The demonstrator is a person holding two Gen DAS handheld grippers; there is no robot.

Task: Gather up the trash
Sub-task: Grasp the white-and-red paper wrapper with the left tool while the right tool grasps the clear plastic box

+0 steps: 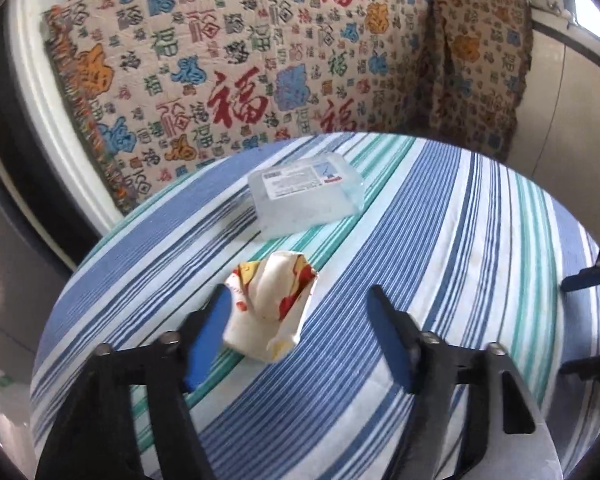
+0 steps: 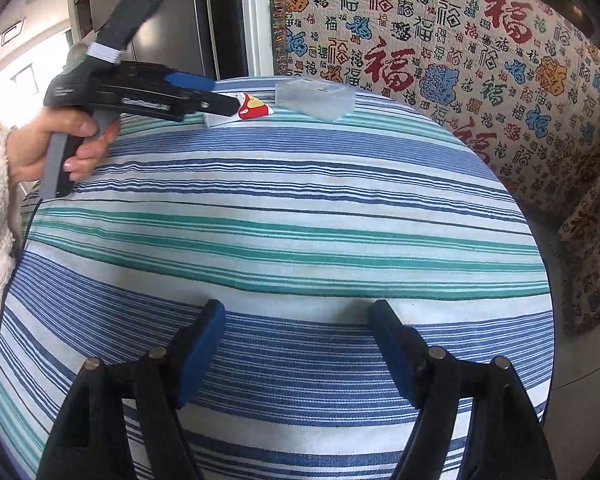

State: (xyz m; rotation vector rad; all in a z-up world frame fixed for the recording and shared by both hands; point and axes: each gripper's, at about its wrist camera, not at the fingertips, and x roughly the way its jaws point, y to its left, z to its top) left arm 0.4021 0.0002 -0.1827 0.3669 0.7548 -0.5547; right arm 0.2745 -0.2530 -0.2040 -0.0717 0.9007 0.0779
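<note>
- Behind the table, patterned throw (image 1: pixel 228 60) draped over seating, printed with red, blue and orange characters; present in both views.
- Round table under striped cloth (image 2: pixel 284 216) in blue, white and green; nearly the full top visible from the right wrist, only the far portion from the left wrist.
- Left hand (image 2: pixel 56 144) in a fleece sleeve, gripping the tool handle; seen from the right wrist only.
- Left gripper (image 1: pixel 300 308) spread wide over the far side of the table. Crumpled wrapper (image 1: pixel 270 308) lying on the cloth between the jaws, against the left blue pad (image 1: pixel 208 344), clear of the right pad. Not clamped.
- Right gripper (image 2: pixel 298 316) also spread wide, poised over bare cloth at the near side, holding nothing; well apart from the wrapper. Only its tips visible at the left-wrist frame edge.
- Clear plastic box (image 1: pixel 306 196) with a printed label, flat on the cloth just beyond the wrapper, not touching it.
</note>
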